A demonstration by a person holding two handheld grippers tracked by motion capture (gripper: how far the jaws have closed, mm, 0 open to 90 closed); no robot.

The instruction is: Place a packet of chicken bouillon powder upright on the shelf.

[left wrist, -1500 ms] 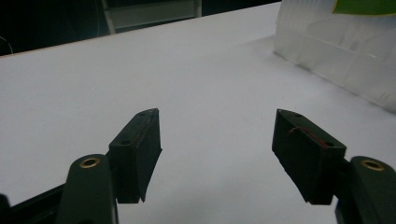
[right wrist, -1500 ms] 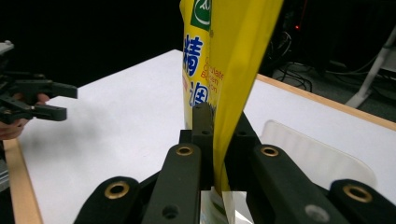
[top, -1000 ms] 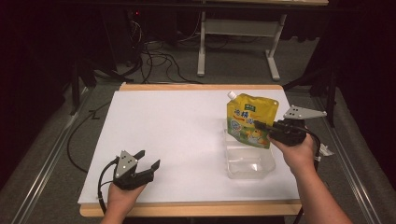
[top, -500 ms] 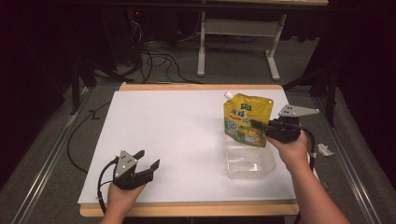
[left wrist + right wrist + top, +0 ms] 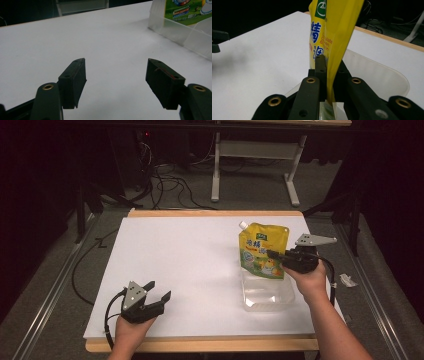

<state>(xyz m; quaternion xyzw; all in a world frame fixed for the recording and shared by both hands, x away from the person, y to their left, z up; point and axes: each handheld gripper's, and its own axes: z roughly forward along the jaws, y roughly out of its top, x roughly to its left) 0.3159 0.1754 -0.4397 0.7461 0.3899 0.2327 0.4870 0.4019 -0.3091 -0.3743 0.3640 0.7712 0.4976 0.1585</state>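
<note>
The right gripper point(image 5: 278, 256) has its fingers clenched on the side edge of the yellow pouch point(image 5: 263, 250), which hangs upright over the clear tub point(image 5: 266, 296) — keep it vertical when lowering. The left gripper point(image 5: 159, 291), fingers released, rests on the counter point(image 5: 190, 260), well apart.

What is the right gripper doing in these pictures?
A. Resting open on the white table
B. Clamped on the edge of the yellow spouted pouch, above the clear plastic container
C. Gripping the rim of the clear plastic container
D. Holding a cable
B: the right gripper pinches the side edge of the yellow spouted pouch, held upright over the clear plastic container.
</note>
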